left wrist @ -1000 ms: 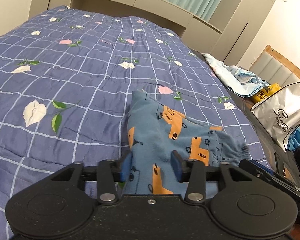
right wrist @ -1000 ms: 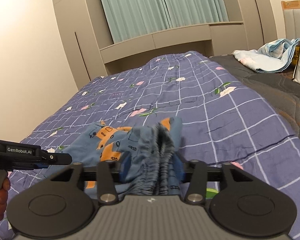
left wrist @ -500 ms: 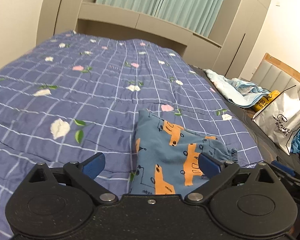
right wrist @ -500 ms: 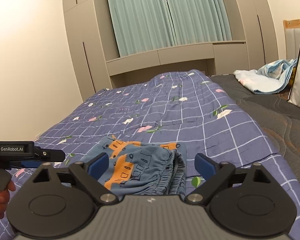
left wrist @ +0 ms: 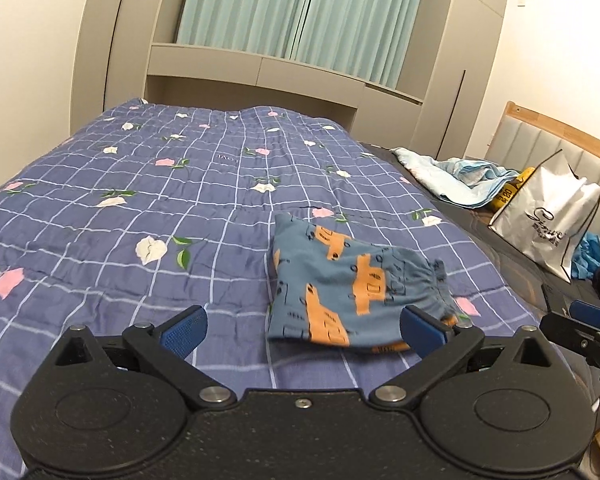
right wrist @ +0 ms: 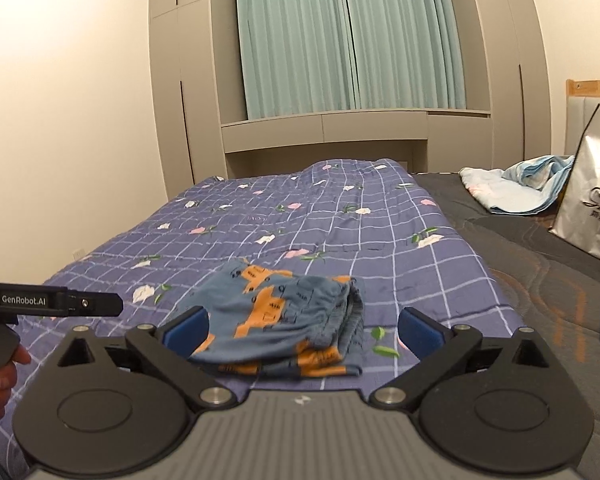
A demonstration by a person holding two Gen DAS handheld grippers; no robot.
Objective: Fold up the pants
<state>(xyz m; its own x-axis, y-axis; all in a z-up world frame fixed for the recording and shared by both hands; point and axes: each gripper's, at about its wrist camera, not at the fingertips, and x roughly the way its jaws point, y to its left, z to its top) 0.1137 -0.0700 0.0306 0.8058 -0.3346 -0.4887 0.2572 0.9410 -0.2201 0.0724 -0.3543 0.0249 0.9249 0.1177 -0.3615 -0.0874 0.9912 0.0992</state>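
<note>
The right wrist view alone shows the folded pants' (right wrist: 288, 312) gathered elastic waistband; the left shows their flat printed cotton (left wrist: 352, 292). They lie near the quilted bed's (left wrist: 140, 200) front edge. Both the left gripper (left wrist: 302, 326) and right gripper (right wrist: 302, 326) have jaws spread wide, holding nothing.

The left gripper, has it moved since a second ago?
Yes. The left gripper let go of the pants, opened wide and pulled back and up: against the quilt, the pants now lie farther ahead.
</note>
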